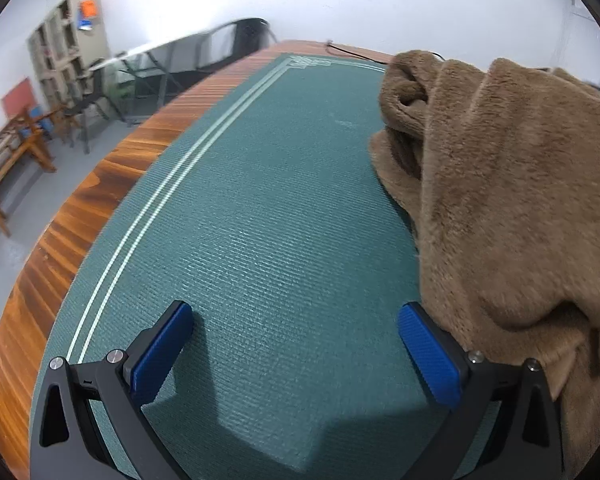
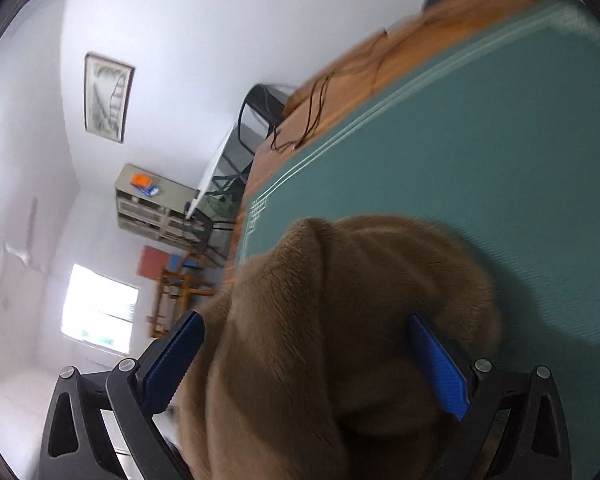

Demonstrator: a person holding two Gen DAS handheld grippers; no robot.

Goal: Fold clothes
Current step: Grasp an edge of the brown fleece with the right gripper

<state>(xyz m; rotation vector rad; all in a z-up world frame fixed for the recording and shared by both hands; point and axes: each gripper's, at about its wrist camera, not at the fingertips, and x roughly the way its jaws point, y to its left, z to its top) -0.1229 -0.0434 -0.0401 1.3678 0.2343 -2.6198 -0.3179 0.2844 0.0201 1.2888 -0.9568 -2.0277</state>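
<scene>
Brown fleece garment (image 1: 512, 184) lay bunched at two o'clock on the green mat (image 1: 268, 208); left gripper (image 1: 296, 344) gaped empty, right gripper (image 2: 306, 364) spread wide around fleece.

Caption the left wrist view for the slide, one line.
Open left gripper hovers over the green mat, empty, its right finger beside a crumpled brown fleece garment.

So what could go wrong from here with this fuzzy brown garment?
1. The right gripper stands open around the brown plush garment, so the bunched fabric may slip out.
2. The left gripper is open over bare green mat, beside the garment; closing here would likely catch nothing.
</scene>
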